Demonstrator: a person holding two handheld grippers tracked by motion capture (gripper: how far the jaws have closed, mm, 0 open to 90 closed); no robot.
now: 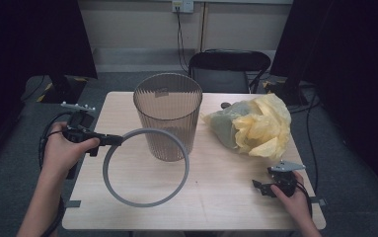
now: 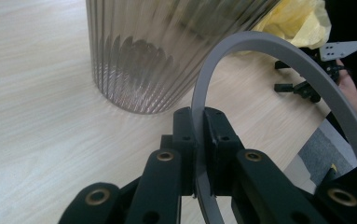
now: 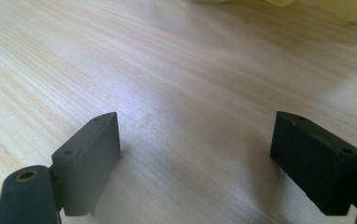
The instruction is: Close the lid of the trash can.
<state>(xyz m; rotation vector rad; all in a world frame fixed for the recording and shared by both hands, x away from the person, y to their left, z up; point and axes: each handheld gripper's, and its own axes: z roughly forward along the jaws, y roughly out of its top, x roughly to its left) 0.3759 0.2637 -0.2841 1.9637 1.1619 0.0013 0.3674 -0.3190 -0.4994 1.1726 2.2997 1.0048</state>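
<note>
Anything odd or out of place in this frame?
The grey ring is off the ribbed bin, held tilted beside it by the left gripper. The yellow bag lies crumpled on the table.

We found the high view dim at its edges, the corners nearly black, while the table [image 1: 211,197] was evenly lit from above. The ring [image 1: 146,168] cast only a faint, soft shadow. In the left gripper view the ribbed bin [image 2: 157,51] was smeared with blur near its top, and the black jaws at the bottom were soft. In the right gripper view a pale sheen lay on the wood between the jaws, which threw diffuse shadows, and the far grain lost focus.
</note>
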